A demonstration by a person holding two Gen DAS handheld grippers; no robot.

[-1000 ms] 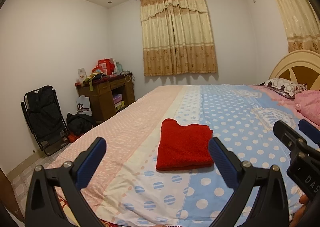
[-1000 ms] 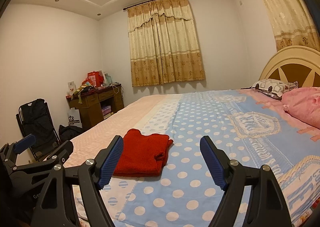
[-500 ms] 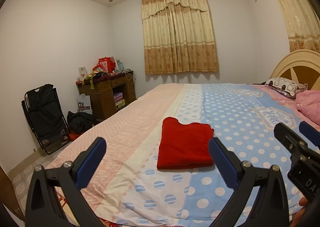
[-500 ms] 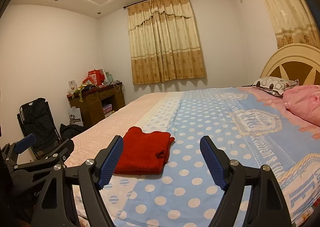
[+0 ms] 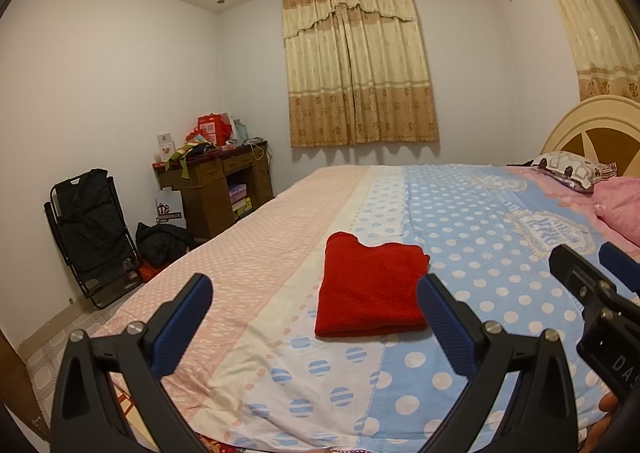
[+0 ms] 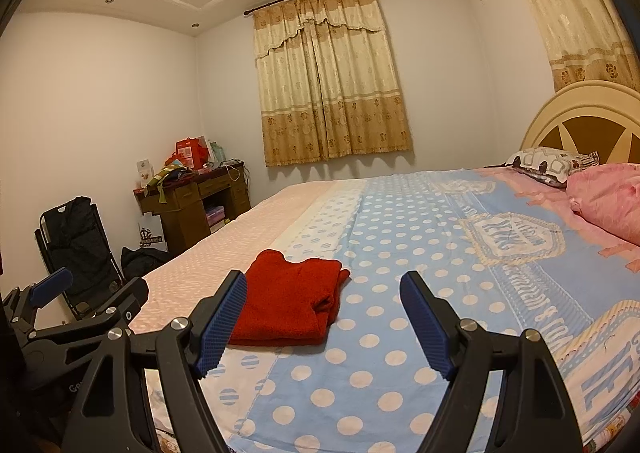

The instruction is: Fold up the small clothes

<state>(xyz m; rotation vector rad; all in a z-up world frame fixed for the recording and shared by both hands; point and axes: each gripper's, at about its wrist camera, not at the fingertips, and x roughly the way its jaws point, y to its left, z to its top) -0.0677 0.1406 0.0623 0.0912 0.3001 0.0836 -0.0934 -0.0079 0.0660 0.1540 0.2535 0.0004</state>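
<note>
Your left gripper [image 5: 312, 305] hangs nearest you over the bed's near edge, jaws spread wide with nothing between them; its blue pads [image 5: 182, 323] touch no cloth. Your right gripper [image 6: 324, 317] sits just to its right, likewise released and empty, well clear of the sheet. Each gripper shows at the edge of the other's camera view.

Just beyond the fingertips lies the folded red garment [image 5: 370, 287], a neat flat rectangle resting on the bedsheet [image 5: 460, 221], where the pale spotted stripe meets the blue polka-dot panel. From the right wrist camera its stacked layers show along the right edge [image 6: 288, 297]. It lies apart from both grippers.

Farther right, toward the headboard [image 6: 584, 121], you have a pink pillow [image 6: 608, 197] and a patterned pillow [image 6: 548, 165] behind it. To the far left, off the bed, a black folding chair [image 5: 90, 237] leans by the wall, with a cluttered wooden desk [image 5: 216, 189] beyond it. Closed beige curtains [image 5: 356, 65] hang on the far wall.
</note>
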